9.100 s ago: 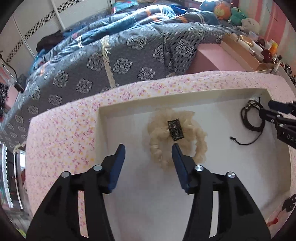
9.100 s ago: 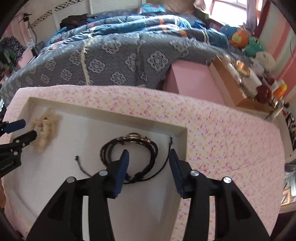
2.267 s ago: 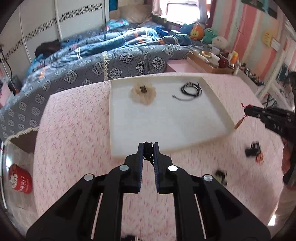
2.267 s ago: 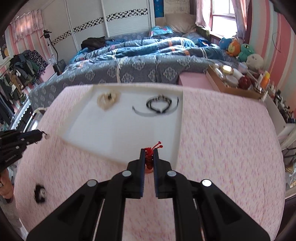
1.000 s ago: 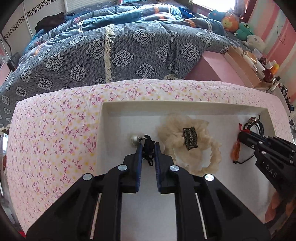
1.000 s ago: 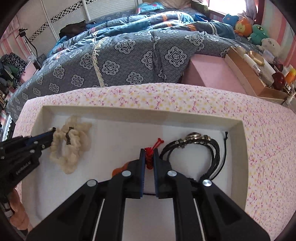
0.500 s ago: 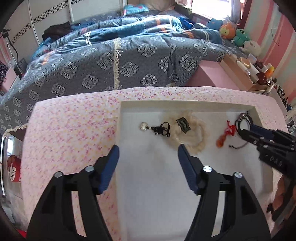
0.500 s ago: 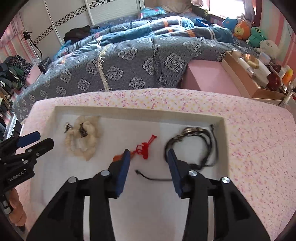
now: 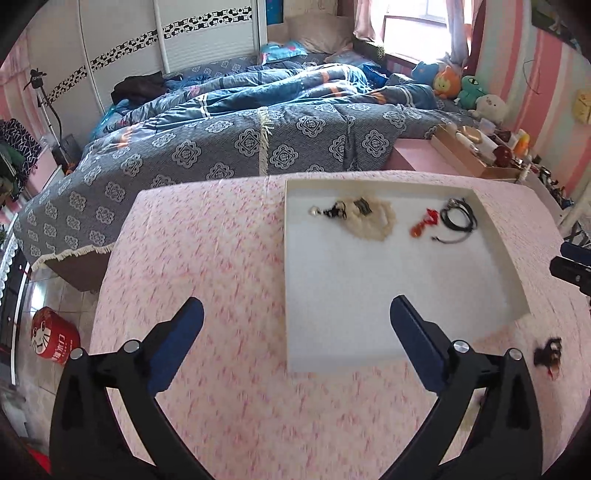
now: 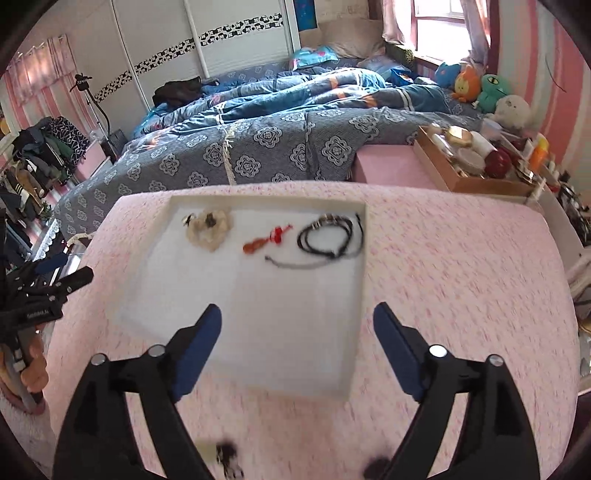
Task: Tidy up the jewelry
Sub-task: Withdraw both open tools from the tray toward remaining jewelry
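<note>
While both grippers, left (image 9: 295, 314) & right (image 10: 297, 317), hang wide open w/ nothing held, white tray (image 9: 495, 229) holds jewelry.

Daylight enters through the window (image 9: 417, 18) at upper right of both views, lighting the room brightly and evenly; shadows are soft and faint. The panes are overexposed to near white. Fisheye distortion bends the wardrobe doors (image 10: 236, 44) and tabletop (image 9: 207, 258) edges, with black vignetting in the corners. Motion blur smears the tabletop print and the near rim of the white tray (image 10: 295, 391), most strongly in the right wrist view; small dark items (image 10: 227, 456) at its lower edge are unresolved.
</note>
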